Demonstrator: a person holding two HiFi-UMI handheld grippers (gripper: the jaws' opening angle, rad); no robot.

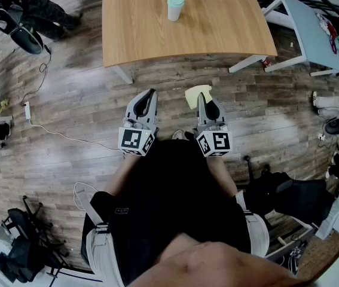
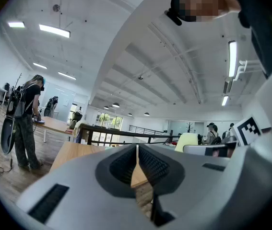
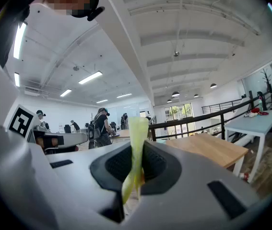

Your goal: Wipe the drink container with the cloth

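The drink container (image 1: 175, 8) stands on the far part of the table (image 1: 217, 34), well ahead of the left gripper (image 1: 151, 93) and right gripper (image 1: 200, 97), which are side by side above the floor (image 1: 67, 100), with the cloth (image 1: 191, 95) between the right one's jaws.

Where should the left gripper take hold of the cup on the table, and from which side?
Probably take the cup by its white side wall, below the green lid, coming level from the near edge of the table. It stands upright and round. The left gripper is shut and empty, so its jaws must open first; the right gripper holds the cloth.
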